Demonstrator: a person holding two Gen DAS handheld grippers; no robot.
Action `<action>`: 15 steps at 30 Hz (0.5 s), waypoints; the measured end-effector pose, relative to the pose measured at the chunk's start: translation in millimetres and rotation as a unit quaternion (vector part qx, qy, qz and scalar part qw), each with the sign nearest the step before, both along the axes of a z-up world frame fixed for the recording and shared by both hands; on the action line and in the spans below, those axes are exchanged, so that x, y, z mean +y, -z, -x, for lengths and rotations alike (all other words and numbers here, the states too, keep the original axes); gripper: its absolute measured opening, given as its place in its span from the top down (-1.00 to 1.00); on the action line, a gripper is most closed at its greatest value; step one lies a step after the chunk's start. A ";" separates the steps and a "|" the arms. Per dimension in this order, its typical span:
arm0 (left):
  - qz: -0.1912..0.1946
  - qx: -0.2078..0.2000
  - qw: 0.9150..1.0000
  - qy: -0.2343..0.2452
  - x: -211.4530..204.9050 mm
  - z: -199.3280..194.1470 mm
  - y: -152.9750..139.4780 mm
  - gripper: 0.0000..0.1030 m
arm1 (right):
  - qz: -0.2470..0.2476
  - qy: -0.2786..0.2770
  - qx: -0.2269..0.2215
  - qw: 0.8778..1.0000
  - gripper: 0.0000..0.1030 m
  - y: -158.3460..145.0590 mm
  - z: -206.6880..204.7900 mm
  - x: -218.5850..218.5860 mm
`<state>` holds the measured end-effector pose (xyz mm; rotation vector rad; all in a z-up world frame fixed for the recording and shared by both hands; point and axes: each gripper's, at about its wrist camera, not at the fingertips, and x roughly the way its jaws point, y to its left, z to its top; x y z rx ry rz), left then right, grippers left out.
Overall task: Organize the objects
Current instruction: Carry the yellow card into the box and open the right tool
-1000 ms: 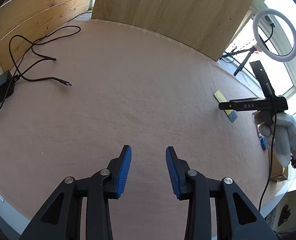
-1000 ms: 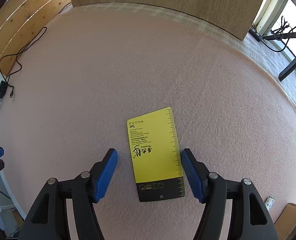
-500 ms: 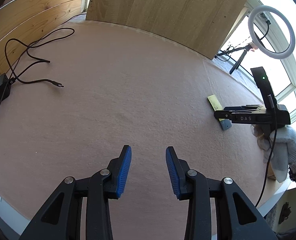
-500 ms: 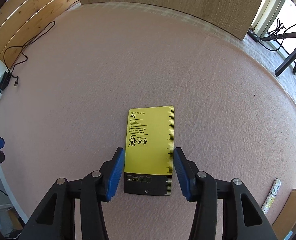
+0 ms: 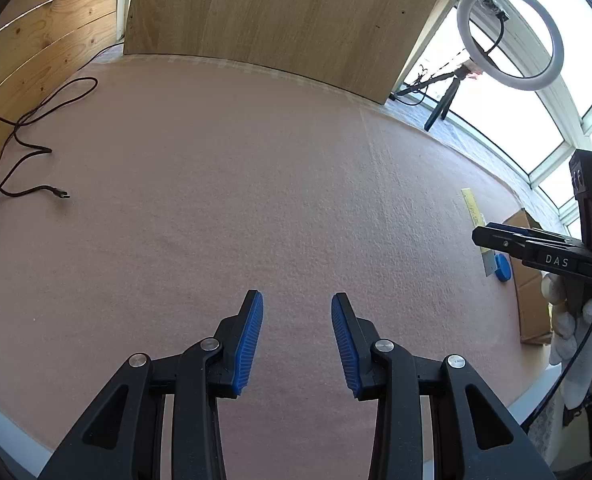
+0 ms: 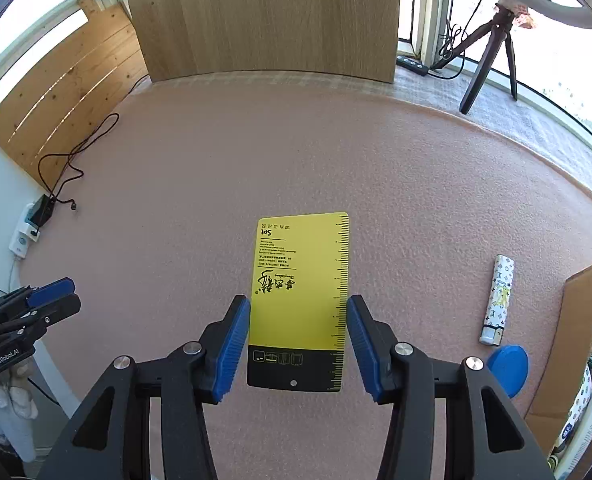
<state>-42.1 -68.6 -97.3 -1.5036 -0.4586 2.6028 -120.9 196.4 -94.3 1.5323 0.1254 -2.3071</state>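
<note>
Right gripper (image 6: 298,338): fingers clamped on the long edges of the yellow card (image 6: 302,284), lower centre of the right wrist view, above the pink bench (image 6: 336,152).
Left gripper (image 5: 297,340): fingers parted, nothing between them.
Lighter (image 6: 497,300): lying at right, near the blue lid (image 6: 510,368) and the cardboard box (image 6: 580,320).

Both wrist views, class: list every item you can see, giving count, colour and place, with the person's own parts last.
card: 1, yellow with black end, between right gripper's pads
lighter: 1, white patterned, on mat right of card
lid: 1, blue, beside box
cardboard box: 1, brown, right edge
cable: 1, dark, left side
ring light: 1, white, by window
mat: 1, pink, covering table
left gripper: black, blue pads, open, empty
right gripper: black, blue pads, shut on card
gloved hand: white
</note>
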 end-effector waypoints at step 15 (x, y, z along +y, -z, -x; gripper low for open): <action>0.001 0.008 0.997 0.075 90.2 32.6 -11.7 0.25 | 0.003 0.170 0.038 0.985 0.11 -40.2 -37.3 161.0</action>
